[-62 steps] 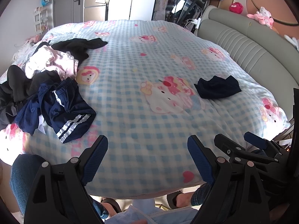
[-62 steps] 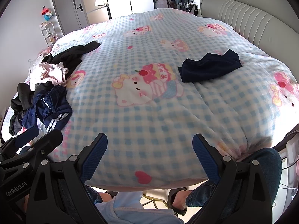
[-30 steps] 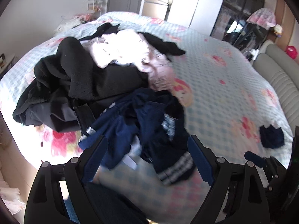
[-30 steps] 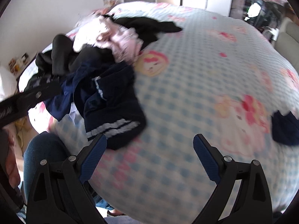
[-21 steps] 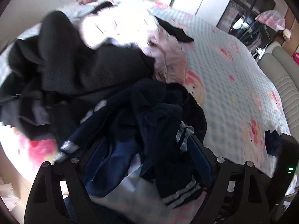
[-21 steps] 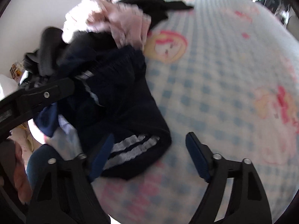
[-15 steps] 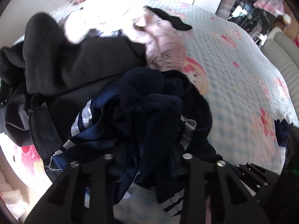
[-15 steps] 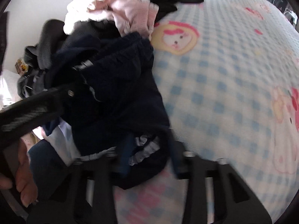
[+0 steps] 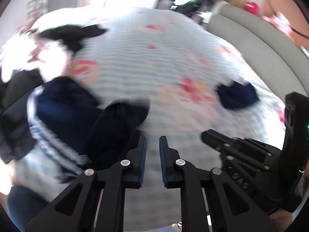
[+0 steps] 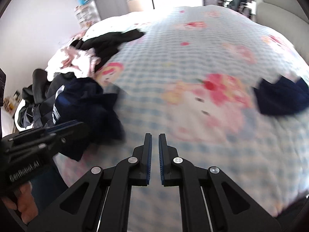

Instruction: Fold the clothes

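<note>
Hovering above the bed's (image 9: 135, 48) near edge, the left gripper (image 9: 152, 145), its jaws just closing, and the right gripper (image 10: 155, 141) are clenched on nothing. The navy striped garment (image 9: 63, 112) lies loose by the left edge, apparently missed.

Both views are motion-smeared. The checked blue-and-white bedcover (image 9: 139, 44) print is mush, and the heap of dark and pink clothes (image 9: 38, 61) runs off the left edge. The small navy garment (image 10: 282, 98) at right is blurred and shapeless.
</note>
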Demonstrator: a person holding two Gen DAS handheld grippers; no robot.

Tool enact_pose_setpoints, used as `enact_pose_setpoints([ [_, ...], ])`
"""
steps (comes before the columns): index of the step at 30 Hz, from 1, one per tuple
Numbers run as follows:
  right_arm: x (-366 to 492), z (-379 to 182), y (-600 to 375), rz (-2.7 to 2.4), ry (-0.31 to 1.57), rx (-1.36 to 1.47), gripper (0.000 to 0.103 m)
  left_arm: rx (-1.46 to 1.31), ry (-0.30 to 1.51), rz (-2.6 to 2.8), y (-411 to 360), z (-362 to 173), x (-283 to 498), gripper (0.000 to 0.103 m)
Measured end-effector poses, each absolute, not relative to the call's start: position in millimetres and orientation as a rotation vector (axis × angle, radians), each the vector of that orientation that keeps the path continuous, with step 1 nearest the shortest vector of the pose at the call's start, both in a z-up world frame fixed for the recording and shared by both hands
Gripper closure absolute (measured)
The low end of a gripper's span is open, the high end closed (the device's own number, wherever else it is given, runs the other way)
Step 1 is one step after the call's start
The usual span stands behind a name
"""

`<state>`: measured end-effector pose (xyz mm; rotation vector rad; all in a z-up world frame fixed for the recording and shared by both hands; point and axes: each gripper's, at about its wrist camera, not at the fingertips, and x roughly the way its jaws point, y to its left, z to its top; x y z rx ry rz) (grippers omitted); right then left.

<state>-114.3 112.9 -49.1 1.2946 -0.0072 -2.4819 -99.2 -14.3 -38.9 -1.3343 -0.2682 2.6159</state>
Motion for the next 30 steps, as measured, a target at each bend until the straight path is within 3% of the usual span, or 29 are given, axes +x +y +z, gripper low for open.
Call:
enact_pose_setpoints([
  [7, -92.9, -50.4, 168.4, -2.521, -0.157, 1.348, 0.097, -1.399, -0.233, 2.579, 26.0, -46.9, -97.9, 0.09],
  [9, -89.2, -54.2, 169.7, -2.505, -0.171, 1.354, 0.094, -1.423, -0.249, 2.592, 18.1, -52.2, -94.9, 0.086],
  [10, -89.1, -55.7, 166.9, -2.493, -0.18, 1.36, 0.088, -1.44, -0.275, 2.603, 7.7, -53.0, -91.9, 0.082],
  [12, -90.9, -58.2, 157.9, -2.46, -0.205, 1.379, 0.073, -1.444, -0.326, 2.64, -12.5, -54.1, -87.9, 0.057],
  [13, -92.0, -58.0, 151.2, -2.443, -0.203, 1.379, 0.073, -1.441, -0.358, 2.672, -26.4, -54.0, -84.8, 0.054],
  [14, -93.4, -56.4, 142.4, -2.425, -0.189, 1.371, 0.072, -1.438, -0.39, 2.704, -40.4, -53.8, -81.8, 0.053],
  [16, -95.8, -53.9, 124.0, -2.393, -0.154, 1.357, 0.061, -1.446, -0.457, 2.78, -72.3, -56.6, -77.0, 0.052],
  [19, -98.0, -55.8, 90.8, -2.341, -0.1, 1.355, 0.049, -1.509, -0.519, 2.819, -106.7, -71.9, -75.1, 0.039],
  [22, -97.1, -64.7, 61.2, -2.258, -0.109, 1.387, 0.047, -1.598, -0.631, 2.755, -131.7, -93.7, -71.7, 0.038],
  [25, -101.4, -87.1, 39.7, -2.217, -0.063, 1.442, 0.03, -1.605, -0.667, 2.739, -143.7, -105.3, -73.0, 0.038],
  [28, -107.0, -112.1, 18.5, -2.177, -0.004, 1.502, 0.033, -1.626, -0.591, 2.769, -145.6, -119.9, -84.1, 0.028],
  [29, -108.6, -121.7, 13.2, -2.157, 0.011, 1.521, 0.039, -1.658, -0.572, 2.743, -143.7, -127.4, -88.8, 0.029],
  [30, -108.7, -129.5, 10.8, -2.155, 0.031, 1.53, 0.056, -1.684, -0.586, 2.704, -140.7, -134.0, -91.7, 0.036],
])
